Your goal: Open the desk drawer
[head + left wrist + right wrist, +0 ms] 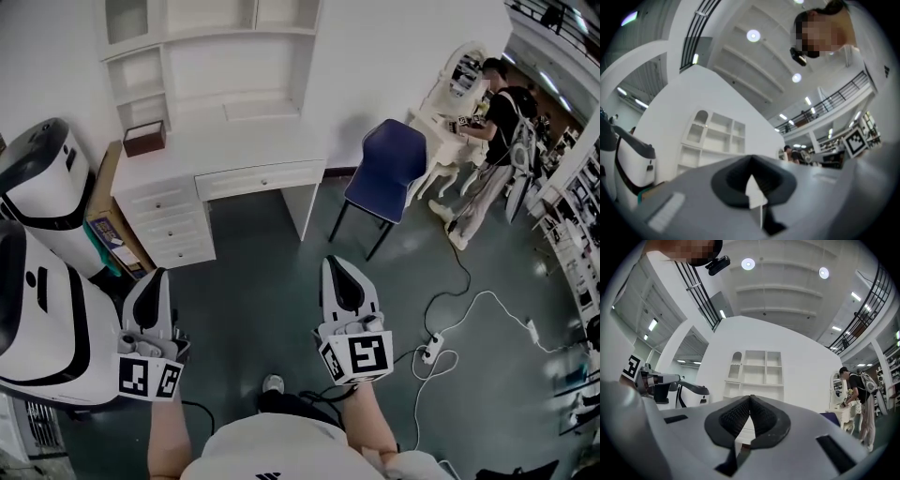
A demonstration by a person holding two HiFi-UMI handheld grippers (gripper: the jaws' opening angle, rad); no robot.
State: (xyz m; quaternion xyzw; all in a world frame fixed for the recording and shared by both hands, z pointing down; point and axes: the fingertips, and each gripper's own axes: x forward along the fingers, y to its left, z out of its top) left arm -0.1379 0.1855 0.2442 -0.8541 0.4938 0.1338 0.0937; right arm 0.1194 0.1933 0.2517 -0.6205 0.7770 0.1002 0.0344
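A dark floor (262,309) is seen all around. Two big white machines (47,309) are stood at the left edge of the head view. A white desk (234,141) is set against the white wall, and tall white shelves (211,56) are built on top of its worktop. A blue chair (386,169) is placed just to the right of the desk, turned a little away from it. Far off to the right, a person (497,122) is seen standing at a white dressing table (459,94).

The left gripper (153,283) and the right gripper (339,279) are held side by side, well apart from the desk, and both are pointed toward it. The jaws of each are pressed together, and nothing is held in them.

The wide desk drawer (260,178) is found under the middle of the worktop, and it is shut. Three smaller drawers (173,225) are stacked to its left. A brown box (144,138) is set on the left end of the worktop. A white cable (478,300) and a power strip (431,352) are laid on the floor at the right.
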